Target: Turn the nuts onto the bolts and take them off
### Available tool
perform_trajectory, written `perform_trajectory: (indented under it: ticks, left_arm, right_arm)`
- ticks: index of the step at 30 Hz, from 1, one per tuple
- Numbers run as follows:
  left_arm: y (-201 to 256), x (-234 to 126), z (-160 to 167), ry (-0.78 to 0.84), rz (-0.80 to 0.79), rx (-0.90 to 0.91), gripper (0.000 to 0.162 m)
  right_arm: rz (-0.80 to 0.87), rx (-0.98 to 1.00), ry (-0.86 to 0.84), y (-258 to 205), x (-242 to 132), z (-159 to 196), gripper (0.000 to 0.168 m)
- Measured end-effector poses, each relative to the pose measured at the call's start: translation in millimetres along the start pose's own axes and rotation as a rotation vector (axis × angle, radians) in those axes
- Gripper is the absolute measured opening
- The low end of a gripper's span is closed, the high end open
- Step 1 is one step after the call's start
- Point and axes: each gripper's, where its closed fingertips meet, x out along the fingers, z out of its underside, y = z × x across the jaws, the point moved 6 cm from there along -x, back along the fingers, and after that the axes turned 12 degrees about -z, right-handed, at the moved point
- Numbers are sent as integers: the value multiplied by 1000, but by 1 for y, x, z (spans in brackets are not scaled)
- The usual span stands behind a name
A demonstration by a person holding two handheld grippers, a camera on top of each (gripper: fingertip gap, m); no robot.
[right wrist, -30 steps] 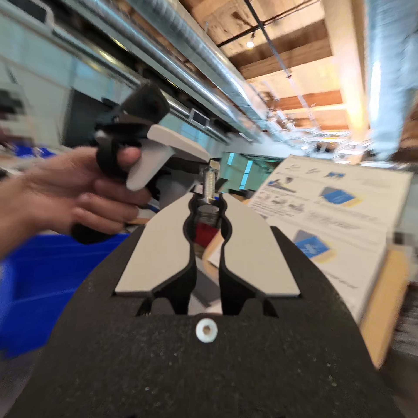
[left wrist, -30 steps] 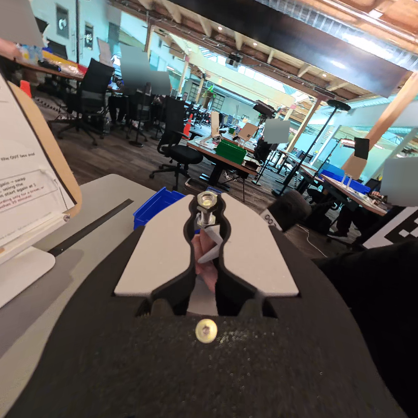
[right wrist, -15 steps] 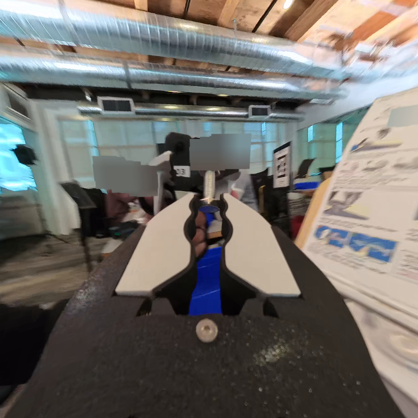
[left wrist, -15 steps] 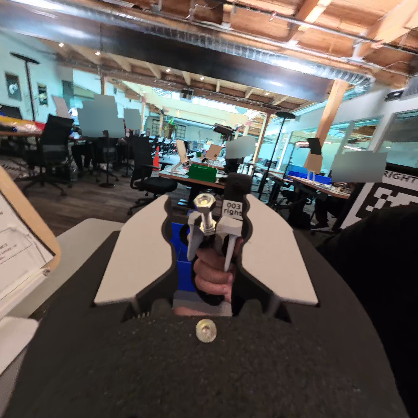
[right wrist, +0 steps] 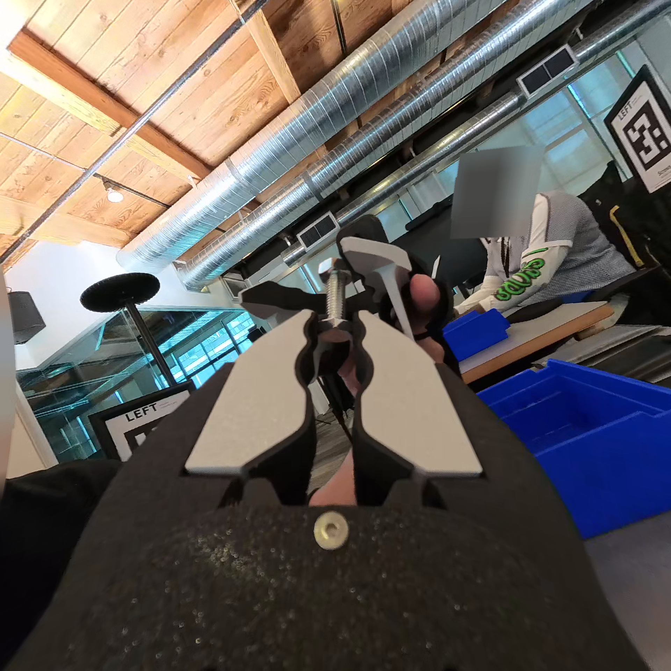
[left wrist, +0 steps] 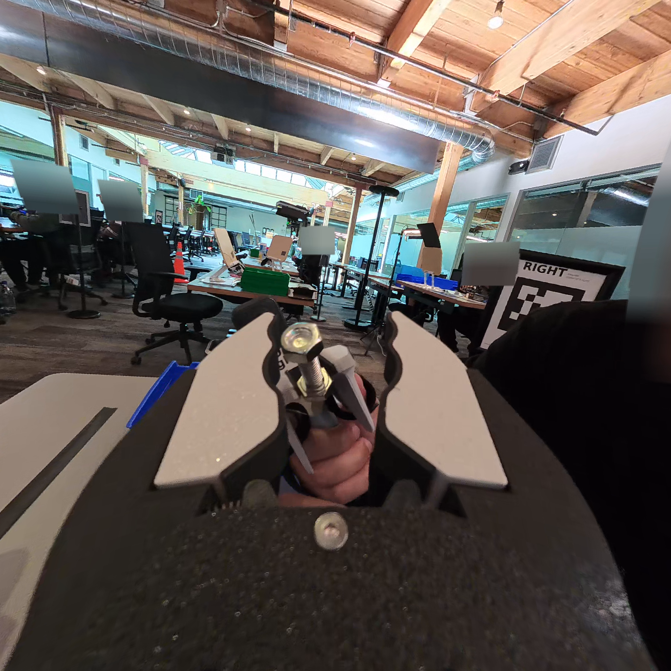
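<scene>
The bolt [left wrist: 306,366] is the fixed point here: a silver hex-head bolt with a nut [left wrist: 313,385] threaded partway along its shank. In the left wrist view its head points toward the camera and sits between the left gripper [left wrist: 330,341]'s 2 grey fingers [left wrist: 232,395], which are spread wide and touch neither the bolt nor the nut. Just behind the bolt's head, the right gripper [left wrist: 319,385] shows with its narrow fingers closed on the nut, and a hand [left wrist: 334,461] wraps that gripper's handle below the bolt. In the right wrist view the right gripper [right wrist: 336,319] has its fingers drawn close together, pinching the nut [right wrist: 336,324] at their tips, while the bolt [right wrist: 334,290] stands up and away from it, tilted slightly. On either side of the bolt's shank there, the left gripper [right wrist: 345,272]'s fingers stand apart, and a hand [right wrist: 423,308] holds it just right of the bolt. A blue bin [right wrist: 581,435] lies lower right of the bolt in that view; in the left wrist view a blue bin [left wrist: 159,392] edge shows lower left of the bolt, on a pale table [left wrist: 54,417].
</scene>
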Motion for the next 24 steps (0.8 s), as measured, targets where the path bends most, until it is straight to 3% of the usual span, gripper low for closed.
perform_trajectory:
  ticks: [4, 24]
  left_arm:
    - [0, 1, 0, -11, -29, 9, 60]
    - [-4, 4, 0, -41, -110, 21, 59]
  right_arm:
    - [24, -26, 18, 2, -4, -4, 18]
    - [31, -93, 81, 1, -16, -18, 18]
